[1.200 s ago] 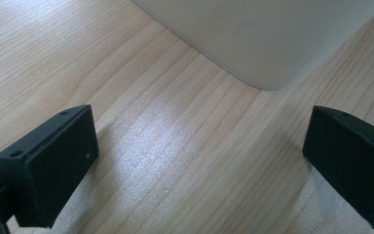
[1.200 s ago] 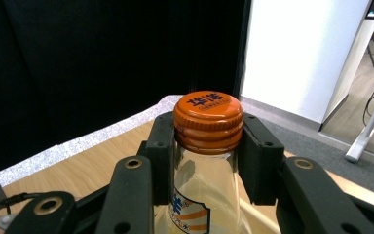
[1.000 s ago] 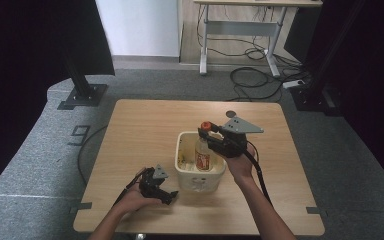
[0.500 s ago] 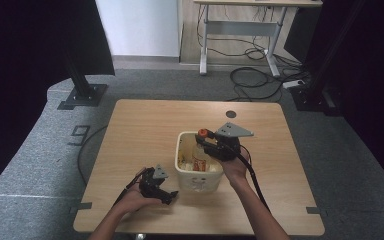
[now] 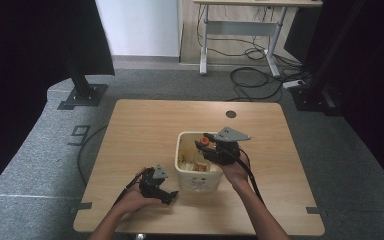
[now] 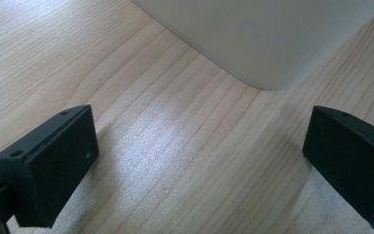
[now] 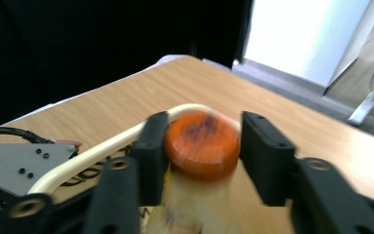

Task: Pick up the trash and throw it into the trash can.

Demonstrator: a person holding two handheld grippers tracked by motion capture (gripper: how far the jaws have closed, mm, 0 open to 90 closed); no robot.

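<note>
A cream plastic bin [image 5: 196, 181] stands on the wooden table [image 5: 145, 130]. My right gripper [image 5: 203, 145] reaches over the bin's right rim, shut on the orange cap [image 5: 205, 141] of a bottle that hangs down inside the bin. In the right gripper view the cap [image 7: 202, 145] sits between the jaws, with the blurred bottle body [image 7: 195, 204] below and the bin rim [image 7: 78, 163] behind. My left gripper [image 5: 169, 194] rests on the table at the bin's near left corner, open and holding nothing. Its view [image 6: 199, 161] has bare wood between the jaws and the bin wall [image 6: 263, 39] just ahead.
Other packaged items [image 5: 195, 165] lie in the bin's bottom. A round cable hole [image 5: 231, 114] marks the table's far right. The table's front edge runs just behind both hands. A desk frame [image 5: 240, 30] and cables [image 5: 260, 75] are on the floor beyond.
My right gripper has lowered the bottle from above the bin down into it and shifted slightly toward me. The left gripper has stayed put.
</note>
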